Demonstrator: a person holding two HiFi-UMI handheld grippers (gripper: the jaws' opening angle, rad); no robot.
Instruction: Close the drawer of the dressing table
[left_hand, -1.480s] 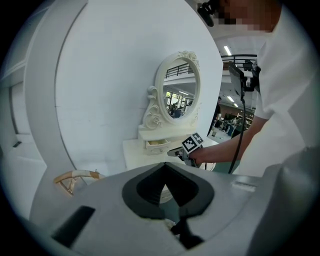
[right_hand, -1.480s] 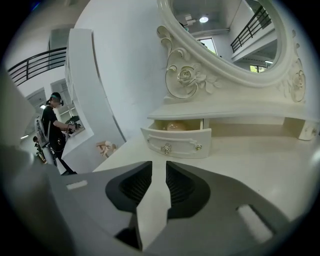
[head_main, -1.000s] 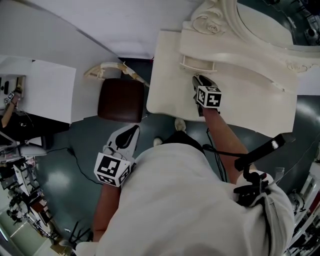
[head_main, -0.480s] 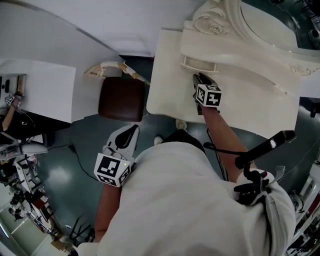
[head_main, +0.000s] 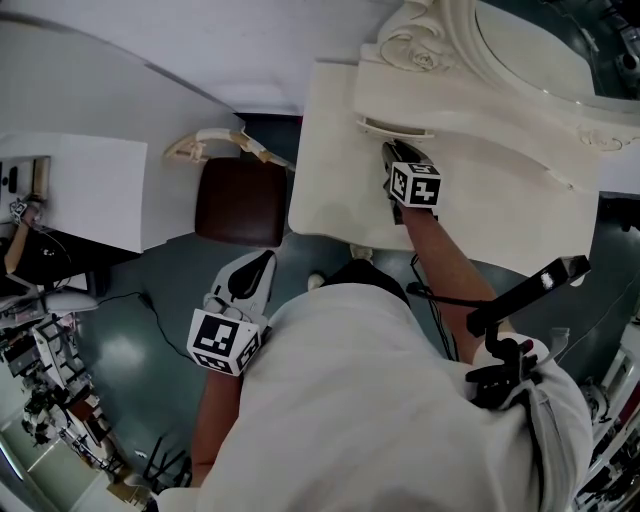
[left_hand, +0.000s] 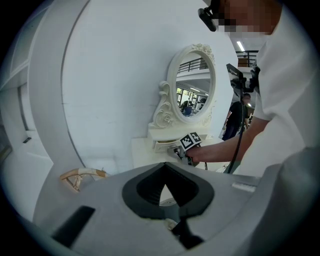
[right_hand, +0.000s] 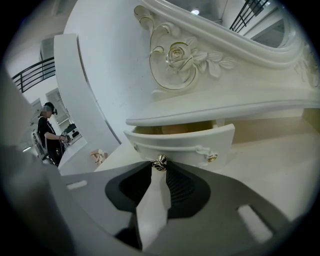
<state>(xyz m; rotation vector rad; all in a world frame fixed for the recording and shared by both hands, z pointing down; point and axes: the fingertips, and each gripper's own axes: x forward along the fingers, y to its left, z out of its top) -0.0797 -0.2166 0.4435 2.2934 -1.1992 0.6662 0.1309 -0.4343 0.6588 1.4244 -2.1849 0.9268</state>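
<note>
Cream-painted wood straight ahead of the right gripper (right_hand: 159, 169): front of the drawer (right_hand: 180, 142), standing out from under the shelf edge, a dark slit open above its top edge. Clenched on the small metal knob (right_hand: 159, 162), held right at the jaw tips. Bare top of the dressing table (right_hand: 280, 150) to the claw's right, curved white wall (right_hand: 100, 75) off to its left. Drawer inside hidden but for that slit; mirror (head_main: 530, 50) cut off by the head view's edge. Left gripper (left_hand: 163, 169) low by the person's side, jaws pressed together and empty, well apart from the table, brown stool (head_main: 243, 200) ahead of it.
</note>
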